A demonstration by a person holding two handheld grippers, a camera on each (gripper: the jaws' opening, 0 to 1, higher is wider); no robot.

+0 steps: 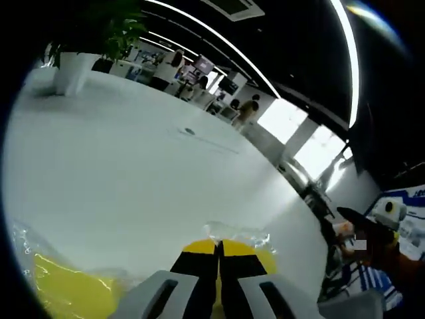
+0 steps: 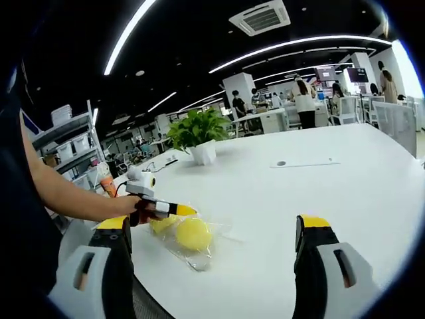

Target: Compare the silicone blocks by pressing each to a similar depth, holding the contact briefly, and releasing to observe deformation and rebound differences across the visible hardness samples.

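Observation:
Two yellow silicone blocks lie in clear plastic wrap on the white table (image 2: 319,179). A round block (image 2: 194,234) sits between my right gripper's (image 2: 212,224) wide-open jaws, apart from both. A hand holds my left gripper (image 2: 179,210), which comes in from the left with its yellow tips over the second block (image 2: 162,224). In the left gripper view its jaws (image 1: 218,247) are shut together, with one yellow block (image 1: 267,258) just behind the tips and another (image 1: 66,292) at the lower left. I cannot tell whether the tips touch a block.
A potted plant (image 2: 199,136) in a white pot stands further back on the table, also seen as the plant (image 1: 99,40). A small round fitting (image 2: 281,163) is set in the tabletop. A person's forearm (image 2: 73,196) reaches in from the left. Office desks and people lie beyond.

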